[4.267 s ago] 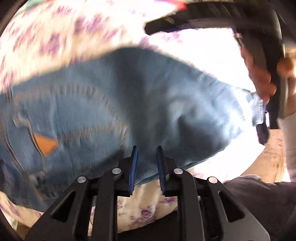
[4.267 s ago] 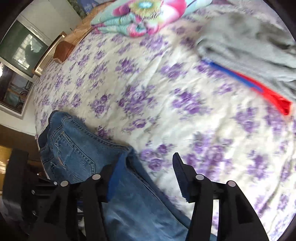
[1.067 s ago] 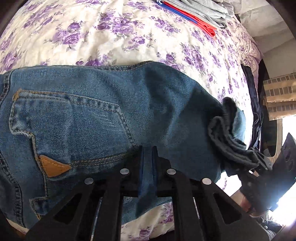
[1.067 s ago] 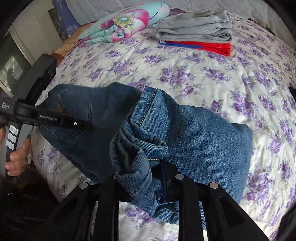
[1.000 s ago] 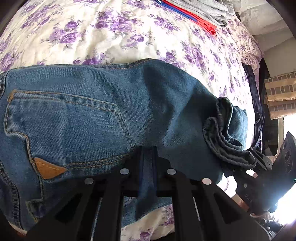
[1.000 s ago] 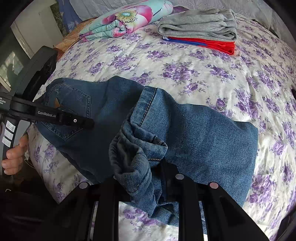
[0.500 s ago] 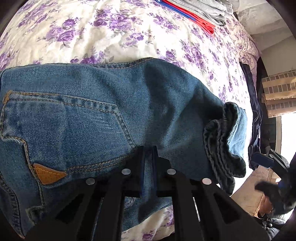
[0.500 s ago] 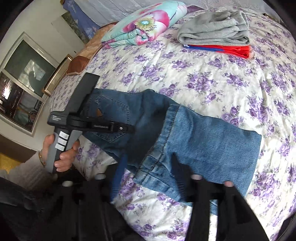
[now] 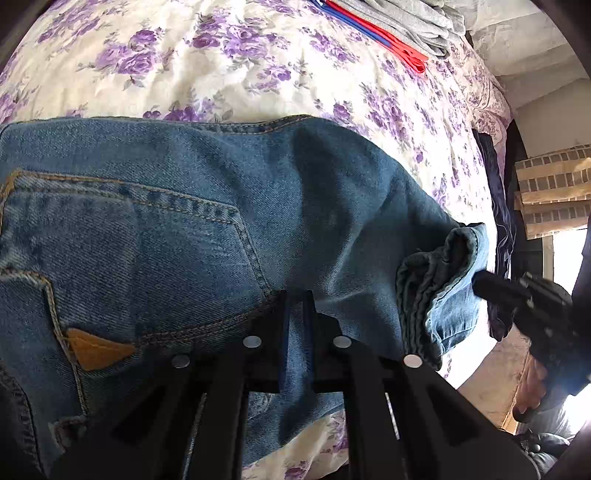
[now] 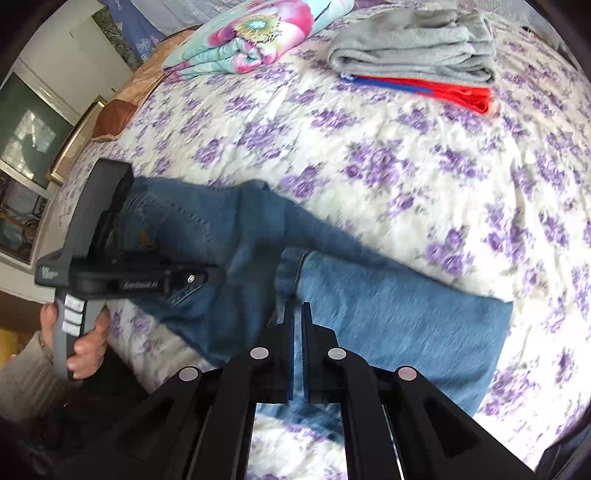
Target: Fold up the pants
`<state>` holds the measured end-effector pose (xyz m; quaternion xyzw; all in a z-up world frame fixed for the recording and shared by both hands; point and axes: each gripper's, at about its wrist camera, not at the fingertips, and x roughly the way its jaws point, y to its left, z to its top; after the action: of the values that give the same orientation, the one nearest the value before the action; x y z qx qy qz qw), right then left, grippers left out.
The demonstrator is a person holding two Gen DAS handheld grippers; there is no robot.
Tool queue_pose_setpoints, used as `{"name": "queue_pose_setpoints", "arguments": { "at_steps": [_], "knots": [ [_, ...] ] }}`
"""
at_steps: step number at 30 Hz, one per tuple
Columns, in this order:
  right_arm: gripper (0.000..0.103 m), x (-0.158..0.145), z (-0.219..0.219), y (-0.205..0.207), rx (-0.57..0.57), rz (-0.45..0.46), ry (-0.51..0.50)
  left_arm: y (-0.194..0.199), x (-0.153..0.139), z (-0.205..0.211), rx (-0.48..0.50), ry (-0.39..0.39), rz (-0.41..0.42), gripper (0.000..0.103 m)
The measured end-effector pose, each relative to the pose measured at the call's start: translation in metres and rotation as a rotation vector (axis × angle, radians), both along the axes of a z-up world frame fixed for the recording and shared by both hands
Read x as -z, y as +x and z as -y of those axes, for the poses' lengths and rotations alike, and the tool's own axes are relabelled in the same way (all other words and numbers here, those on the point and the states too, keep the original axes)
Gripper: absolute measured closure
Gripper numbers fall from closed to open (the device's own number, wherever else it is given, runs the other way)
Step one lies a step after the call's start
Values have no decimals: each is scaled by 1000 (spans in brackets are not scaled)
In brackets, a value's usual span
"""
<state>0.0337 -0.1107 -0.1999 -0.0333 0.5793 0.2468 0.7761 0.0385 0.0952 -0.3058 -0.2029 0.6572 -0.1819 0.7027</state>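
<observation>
Blue jeans lie folded on the floral bedspread, back pocket and tan patch at the left. My left gripper is shut on the near edge of the jeans. The leg cuffs lie bunched at the right end. In the right wrist view the jeans lie across the bed near its front edge. My right gripper is shut and empty, just above the folded legs. The left gripper's handle shows at the left, held by a hand.
A folded grey garment on red and blue cloth lies at the far side of the bed. A colourful folded blanket lies beside it. A window is at the left. The bed edge is near.
My right gripper let go of the bunched leg cuffs, pulled back and shut empty. The cuffs now rest on the folded jeans. My left gripper has kept its hold.
</observation>
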Motion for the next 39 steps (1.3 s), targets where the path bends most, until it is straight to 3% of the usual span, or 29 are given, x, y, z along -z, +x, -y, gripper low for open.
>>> {"name": "queue_pose_setpoints", "arguments": {
  "at_steps": [4,6,11,14,15,17,18,19,20,24,30,35,39],
  "knots": [
    [103,44,-7,27,32,-42,-94,0,0,1,5,9,3,95],
    [103,56,-7,33,43,-22,-82,-1,-1,1,6,14,6,95],
    [100,40,0,39,78,-92,-48,0,-7,-4,-21,1,-34,95],
    [98,4,16,29,105,-77,49,-11,-44,-19,-51,17,39,95],
    [98,-9,21,24,109,-57,64,-19,-62,-30,-75,12,74,91],
    [97,-28,36,12,122,-20,75,-37,-88,-55,-142,13,121,67],
    [97,-35,43,5,133,-11,78,-47,-99,-69,-188,34,138,43],
    [97,-39,50,-1,147,-9,86,-58,-107,-84,-241,57,151,26],
    [97,-40,53,-3,160,-13,96,-69,-112,-99,-288,58,156,24],
    [97,-34,63,-12,203,-55,119,-90,-90,-145,-417,-15,67,24],
    [97,-36,55,-19,179,-30,90,-86,-25,-168,-546,-296,-60,24],
    [97,-49,59,-26,180,13,60,-89,-14,-171,-595,-370,-67,24],
    [97,-50,69,-32,205,-2,71,-99,-23,-172,-580,-330,-65,23]
  ]
}}
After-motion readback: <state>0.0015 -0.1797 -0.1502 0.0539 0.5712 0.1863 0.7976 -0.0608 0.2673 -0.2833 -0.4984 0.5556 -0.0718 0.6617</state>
